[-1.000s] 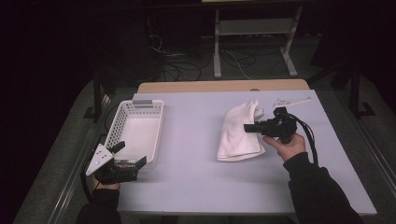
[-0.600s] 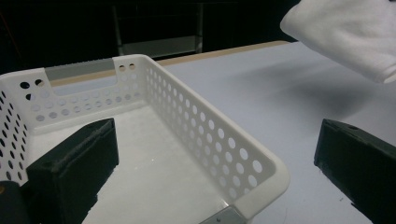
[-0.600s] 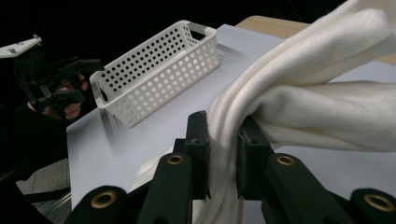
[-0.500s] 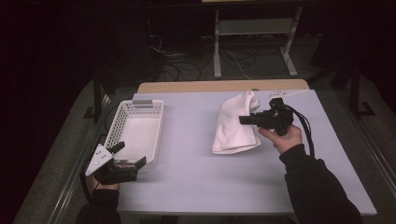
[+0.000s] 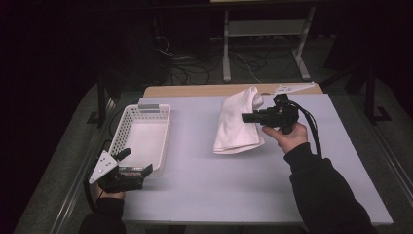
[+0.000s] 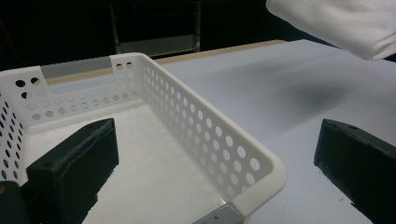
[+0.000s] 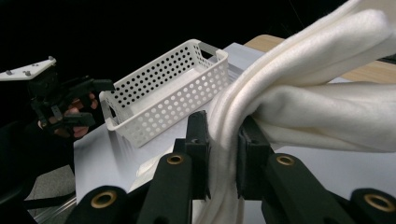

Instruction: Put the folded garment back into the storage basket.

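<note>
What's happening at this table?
A person holds a tool in each hand. The right tool is shut on a folded white towel and holds it above the table. The left tool is open and straddles the near corner of an empty white basket.

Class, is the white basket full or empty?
Empty: the basket shows a bare white floor; the towel hangs from the right gripper.

Pale grey table (image 5: 204, 195) with white perforated basket (image 5: 127, 127) at its left edge
</note>
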`<state>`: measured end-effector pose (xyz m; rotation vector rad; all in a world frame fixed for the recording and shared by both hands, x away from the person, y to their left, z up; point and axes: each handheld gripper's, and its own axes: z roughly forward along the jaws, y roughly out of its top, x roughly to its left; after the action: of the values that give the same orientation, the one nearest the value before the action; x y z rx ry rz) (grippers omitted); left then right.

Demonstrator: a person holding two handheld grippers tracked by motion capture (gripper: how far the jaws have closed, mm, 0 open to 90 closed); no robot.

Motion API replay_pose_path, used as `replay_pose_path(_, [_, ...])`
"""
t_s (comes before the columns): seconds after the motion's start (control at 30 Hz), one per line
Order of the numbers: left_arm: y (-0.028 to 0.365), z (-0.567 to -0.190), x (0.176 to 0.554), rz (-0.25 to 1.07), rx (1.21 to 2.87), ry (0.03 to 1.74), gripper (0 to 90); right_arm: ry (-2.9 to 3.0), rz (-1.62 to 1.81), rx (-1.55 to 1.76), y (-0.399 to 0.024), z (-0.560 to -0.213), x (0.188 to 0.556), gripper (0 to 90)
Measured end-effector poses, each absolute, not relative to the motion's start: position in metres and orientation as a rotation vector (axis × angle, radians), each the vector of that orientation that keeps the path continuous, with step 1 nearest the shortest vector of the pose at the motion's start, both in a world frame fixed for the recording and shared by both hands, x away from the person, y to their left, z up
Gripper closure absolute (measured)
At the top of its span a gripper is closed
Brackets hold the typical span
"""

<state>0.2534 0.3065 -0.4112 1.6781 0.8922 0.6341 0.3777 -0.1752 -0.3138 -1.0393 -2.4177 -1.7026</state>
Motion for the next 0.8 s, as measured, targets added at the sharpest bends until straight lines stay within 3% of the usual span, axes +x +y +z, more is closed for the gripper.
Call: replay_pose_path(0.8, [0.308,-0.411,0.252,0.644,1.667,0.899,0.0,-2.439,-1.695,-1.023,-0.154,-0.297,0.391,76.2])
